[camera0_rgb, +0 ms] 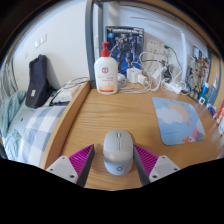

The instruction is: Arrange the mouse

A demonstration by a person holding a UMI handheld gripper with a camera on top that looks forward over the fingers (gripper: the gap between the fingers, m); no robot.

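A grey-white computer mouse point(117, 152) lies on the wooden desk point(95, 118), between my two fingers. My gripper point(115, 150) is open about it. The left pink pad point(82, 160) stands a little off the mouse's side, and the right pink pad point(147, 158) is close to its other side. The mouse rests on the desk on its own. A light blue patterned mouse pad point(180, 120) lies on the desk ahead of the fingers and to the right, with nothing on it.
A white bottle with a red cap point(106, 72) stands at the desk's far edge. White cables and plugs point(150, 72) lie to its right. A bed with checked bedding point(35, 125) and a black bag point(38, 80) are left of the desk.
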